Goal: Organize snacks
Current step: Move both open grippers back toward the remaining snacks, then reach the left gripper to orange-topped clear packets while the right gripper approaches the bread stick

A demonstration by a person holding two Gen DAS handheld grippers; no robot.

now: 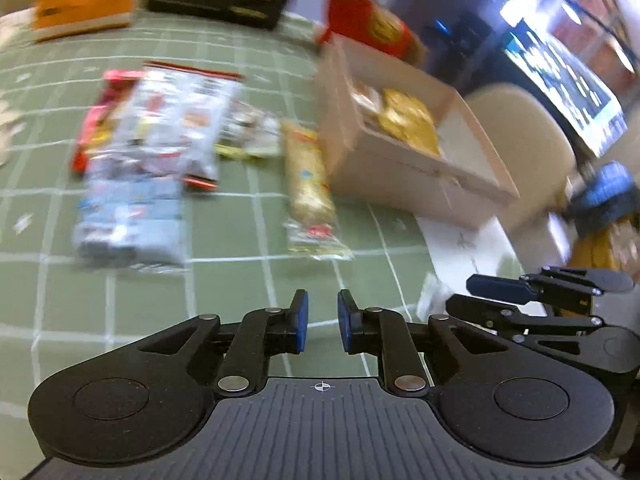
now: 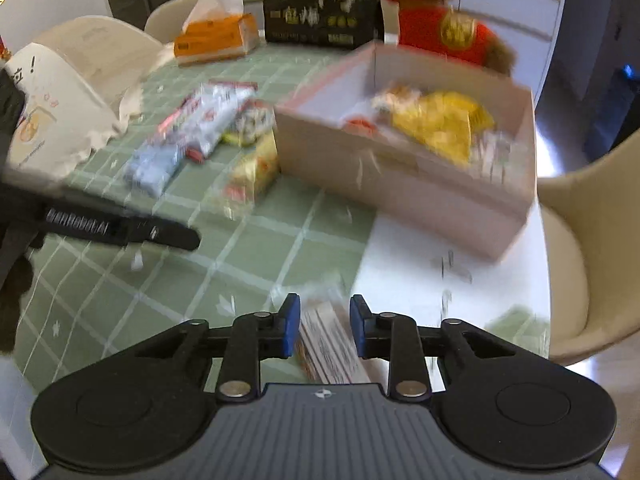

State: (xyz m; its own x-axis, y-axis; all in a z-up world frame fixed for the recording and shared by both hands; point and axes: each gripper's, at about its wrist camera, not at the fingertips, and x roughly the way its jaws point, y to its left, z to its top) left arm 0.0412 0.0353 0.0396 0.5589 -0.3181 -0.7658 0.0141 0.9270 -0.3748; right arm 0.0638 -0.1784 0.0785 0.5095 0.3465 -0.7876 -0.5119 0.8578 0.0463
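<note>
- Left wrist view: the left gripper (image 1: 323, 320) pointed downward over the green checked table (image 1: 224, 280), its blue-padded fingers (image 1: 301, 322) drawn together as far as they went, a narrow slit between them and nothing held
- Ahead of it a gold snack packet (image 1: 310, 188) lay flat just beside the cardboard box (image 1: 420, 168), with a pile of silver and red snack packets (image 1: 160, 136) further left
- A yellow bag (image 1: 412, 124) sat inside the box; the picture was blurred
- At the right edge the right gripper (image 1: 500, 296) showed from the side, low by the table's edge
- Right wrist view: the right gripper (image 2: 325, 330) tilted down at the near table edge (image 2: 400, 280), its fingers (image 2: 291, 330) partly apart with a striped flat packet (image 2: 332, 352) between them; whether the pads pressed on it could not be told
- The box (image 2: 400, 176) stood ahead to the right, holding yellow and red snacks, the loose packets (image 2: 200, 128) to its left
- An orange tissue box (image 2: 218, 40), a black box (image 2: 320, 8) and a red plush toy (image 2: 444, 28) stood at the far side
- The left gripper's black body (image 2: 120, 228) reached in from the left
</note>
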